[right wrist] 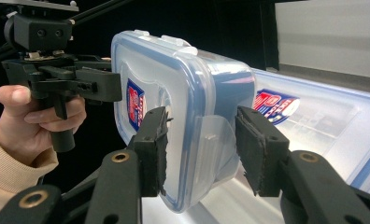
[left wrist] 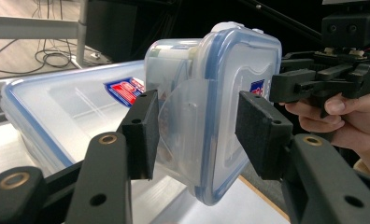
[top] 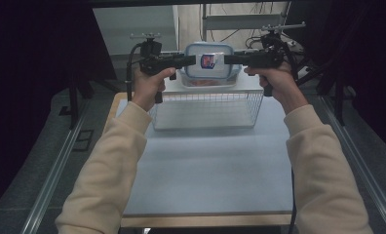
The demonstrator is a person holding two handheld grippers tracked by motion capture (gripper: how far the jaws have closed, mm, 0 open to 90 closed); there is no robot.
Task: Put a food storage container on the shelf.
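A lidded plastic food container [top: 208,63] is held aloft, clamped by the left gripper [top: 193,60] at nine o'clock and the right gripper [top: 226,59] at three o'clock; lowering into the wire basket [top: 205,109] at six o'clock is judged next.

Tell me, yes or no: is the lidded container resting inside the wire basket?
No: the lidded container hangs above and behind the wire basket, held between both hand-held grippers.

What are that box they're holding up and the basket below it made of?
The small lidded box looks like clear plastic: you can see through it, and its lid has a blue, probably rubbery seal. The basket appears to be thin white-coated metal wire, judging by its open grid.
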